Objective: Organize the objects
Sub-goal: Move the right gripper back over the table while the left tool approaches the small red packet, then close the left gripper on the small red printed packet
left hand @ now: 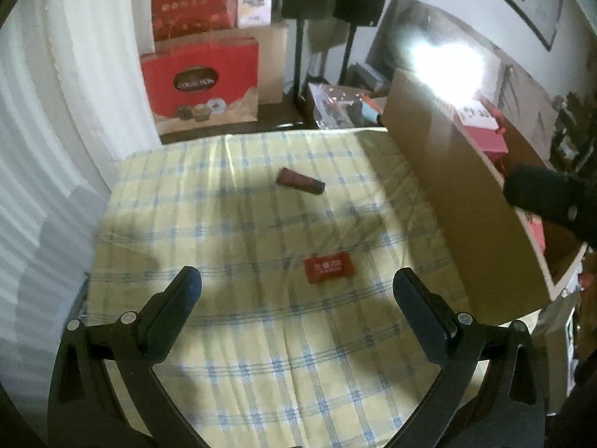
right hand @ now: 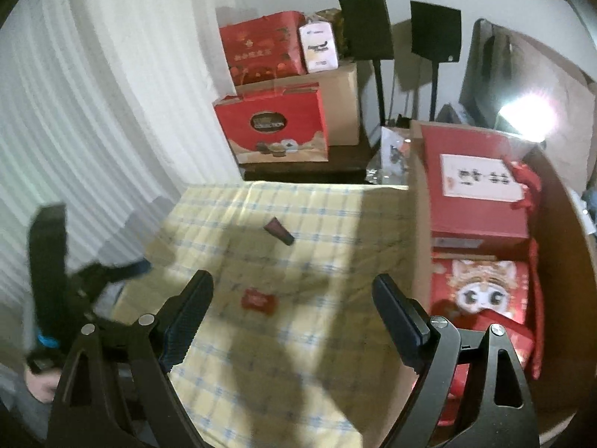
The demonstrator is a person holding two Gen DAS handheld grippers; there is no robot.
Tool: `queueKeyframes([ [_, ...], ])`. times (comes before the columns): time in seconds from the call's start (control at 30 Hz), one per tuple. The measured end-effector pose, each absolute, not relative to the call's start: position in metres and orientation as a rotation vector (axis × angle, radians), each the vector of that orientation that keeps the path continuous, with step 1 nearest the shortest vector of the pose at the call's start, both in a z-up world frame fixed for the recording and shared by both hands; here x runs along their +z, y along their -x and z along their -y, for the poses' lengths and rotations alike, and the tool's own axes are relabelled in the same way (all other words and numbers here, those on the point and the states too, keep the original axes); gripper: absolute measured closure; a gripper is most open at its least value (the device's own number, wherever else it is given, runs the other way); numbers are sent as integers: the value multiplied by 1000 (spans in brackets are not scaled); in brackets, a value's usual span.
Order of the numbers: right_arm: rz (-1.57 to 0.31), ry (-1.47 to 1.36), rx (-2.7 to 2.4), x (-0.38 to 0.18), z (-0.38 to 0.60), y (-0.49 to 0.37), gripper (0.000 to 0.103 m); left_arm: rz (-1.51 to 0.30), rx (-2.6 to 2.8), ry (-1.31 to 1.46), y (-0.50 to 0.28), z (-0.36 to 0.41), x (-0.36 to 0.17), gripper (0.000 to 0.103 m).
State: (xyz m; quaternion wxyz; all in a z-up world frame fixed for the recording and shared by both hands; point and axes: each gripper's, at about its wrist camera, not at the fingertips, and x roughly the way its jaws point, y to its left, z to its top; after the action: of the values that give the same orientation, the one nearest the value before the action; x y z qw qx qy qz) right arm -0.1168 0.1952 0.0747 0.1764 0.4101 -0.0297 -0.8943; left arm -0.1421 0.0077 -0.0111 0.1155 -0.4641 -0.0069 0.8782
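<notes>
A: Left wrist view. left gripper (left hand: 297, 276) jaws spread wide, nothing between them. Below it a table under a yellow-and-blue checked cloth (left hand: 238, 336).

B: Same for the right gripper (right hand: 293, 285): fingers wide apart, empty, above the cloth's near part.

A: Two small things on the cloth. A flat red packet (left hand: 328, 266) lies near the middle, a little toward the right edge. A dark red tube (left hand: 300, 182) lies on its side further back, toward the far edge. Well apart from each other.

B: I see both too, packet (right hand: 259, 300) and tube (right hand: 279, 230), blurred. The packet sits between my fingertips in the picture, but on the cloth beneath, not touched.

A: Along the right edge stands a cardboard box (left hand: 447, 186). From here, mostly its outer wall; the inside is nearly hidden.

B: My view looks into the box (right hand: 418, 224). A red gift box (right hand: 474, 201) with a white label at the far end, a red cushion with a cartoon cat face (right hand: 481, 291) nearer.

A: Black shape at my right edge, over the box rim. Can't tell what.

B: Your gripper shows at my left edge (right hand: 123, 272), blurred, with a hand (right hand: 39, 384) below it.
</notes>
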Motion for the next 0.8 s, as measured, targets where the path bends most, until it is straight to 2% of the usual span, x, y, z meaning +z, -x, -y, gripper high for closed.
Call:
queueKeyframes([
  [0.17,91,-1181,-2511,66,-178,135,17,-43,2529,1319,147,-19,-31,2],
  [0.33,97,-1204,-2510,59,-173,150,19,-75,2453,1296,159,-26,-52,19],
  [0.67,105,-1259,-2491,38,-174,165,19,-224,2318,1243,173,-42,-75,21],
  [0.8,117,-1273,-2492,34,-176,169,19,-265,2273,1244,178,-48,-83,29],
])
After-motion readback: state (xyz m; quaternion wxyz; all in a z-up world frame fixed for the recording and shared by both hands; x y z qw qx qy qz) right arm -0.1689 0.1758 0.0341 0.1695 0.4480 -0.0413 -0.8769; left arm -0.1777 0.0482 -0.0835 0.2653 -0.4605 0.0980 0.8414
